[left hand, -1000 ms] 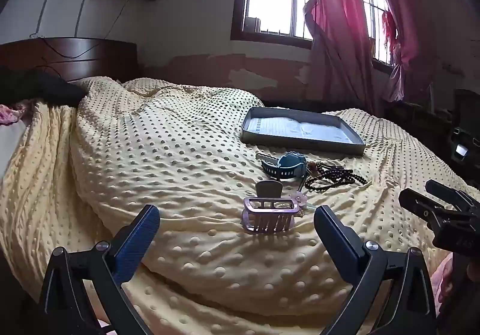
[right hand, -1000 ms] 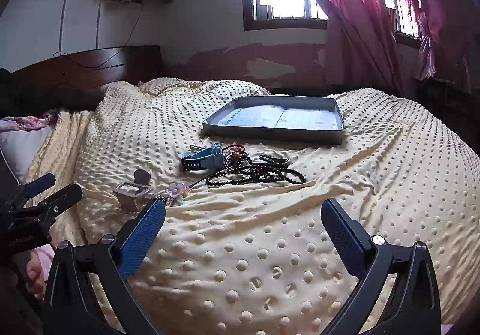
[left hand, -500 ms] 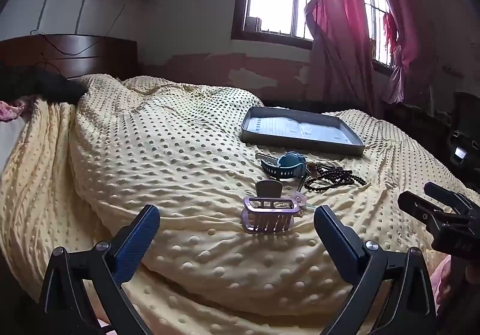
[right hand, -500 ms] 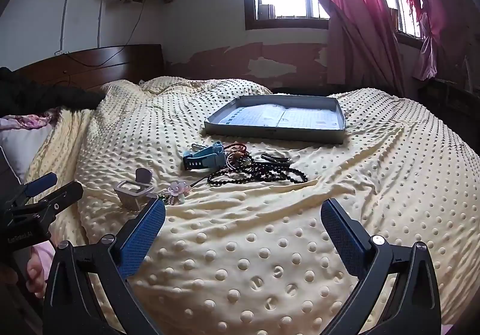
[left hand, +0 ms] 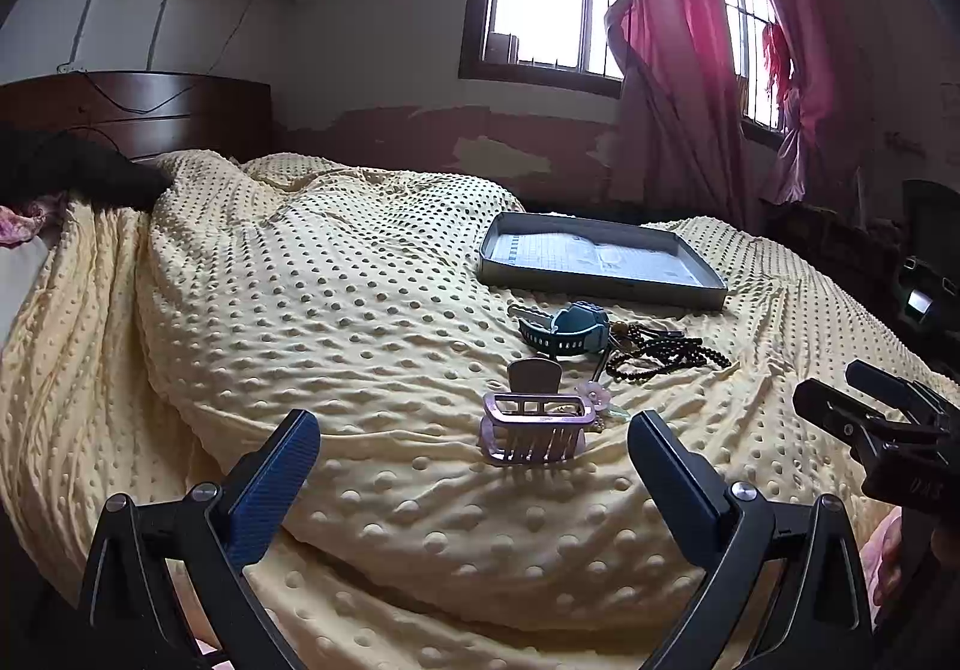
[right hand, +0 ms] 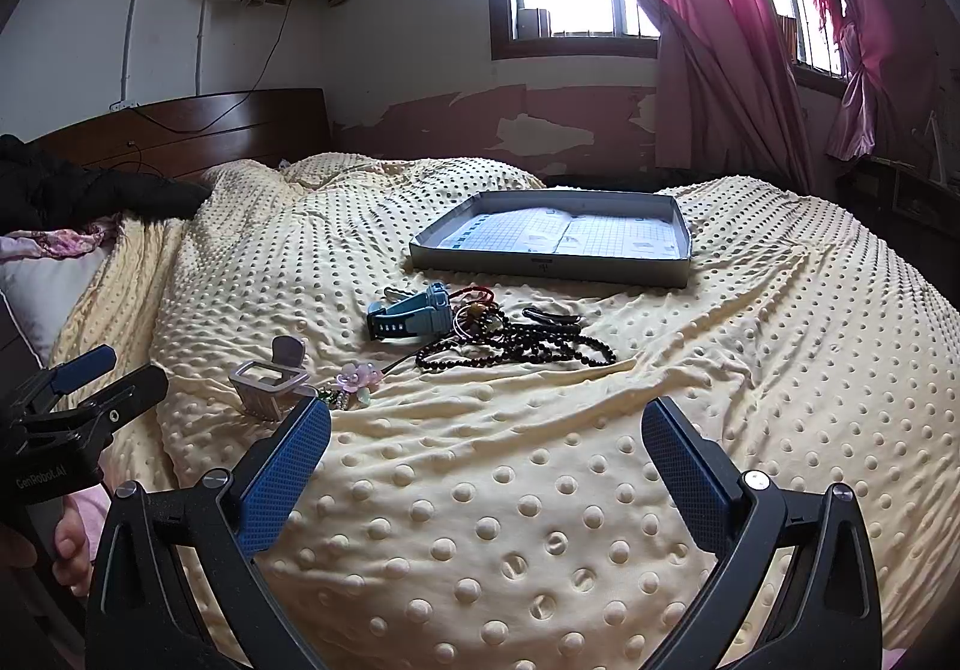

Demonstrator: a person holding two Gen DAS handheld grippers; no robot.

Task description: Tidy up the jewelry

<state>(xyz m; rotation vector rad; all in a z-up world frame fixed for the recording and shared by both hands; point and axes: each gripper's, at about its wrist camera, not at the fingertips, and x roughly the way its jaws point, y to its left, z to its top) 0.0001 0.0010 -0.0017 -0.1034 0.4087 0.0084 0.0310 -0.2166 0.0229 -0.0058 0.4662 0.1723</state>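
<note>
While both grippers hover above the near edge of the bed, the left gripper (left hand: 468, 466) and the right gripper (right hand: 486, 460) have their blue-padded fingers spread wide with nothing between them. Jewelry lies in a loose cluster near the middle of the yellow dotted blanket (right hand: 540, 490). Nearest the left gripper is a pale pink hair claw clip (left hand: 534, 427), standing on its teeth with a rectangular open top and a rounded tab behind it. Just beside it lies a small translucent pink flower piece (right hand: 359, 377) with tiny beads trailing from it. Farther in sits a teal-blue watch (right hand: 414, 313) with a chunky square case and a dark perforated strap. Touching the watch is a tangle of dark beaded strands (right hand: 528, 349), glossy and near black, mixed with a thin ring and a red cord. Beyond the cluster, toward the far edge of the bed, rests a shallow grey tray (right hand: 543, 267) lined with gridded paper.
</note>
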